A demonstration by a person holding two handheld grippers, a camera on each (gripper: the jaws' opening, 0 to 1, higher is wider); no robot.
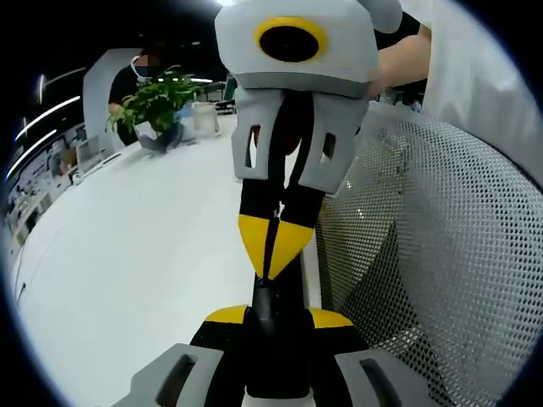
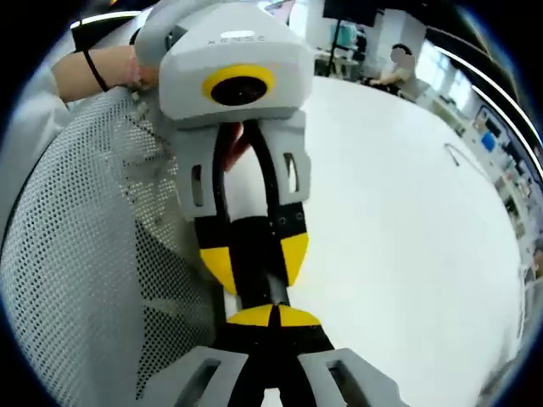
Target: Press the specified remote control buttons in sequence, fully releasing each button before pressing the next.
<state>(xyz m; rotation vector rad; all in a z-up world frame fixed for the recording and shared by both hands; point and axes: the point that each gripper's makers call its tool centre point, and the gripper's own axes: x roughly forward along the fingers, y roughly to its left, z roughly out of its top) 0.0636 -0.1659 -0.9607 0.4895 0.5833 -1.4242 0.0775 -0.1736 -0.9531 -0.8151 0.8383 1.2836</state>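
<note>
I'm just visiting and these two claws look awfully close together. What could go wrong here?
1. The left gripper clamps a dark slim thing, probably the remote, and the shut right gripper meets it tip-on. The buttons are hidden, so a wrong press is possible.
2. They work near the white table edge, beside a mesh chair. A hard push might knock the remote loose.

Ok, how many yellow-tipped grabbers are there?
2: the left gripper rises from the bottom of the left gripper view; the right gripper points down from the top.
</note>
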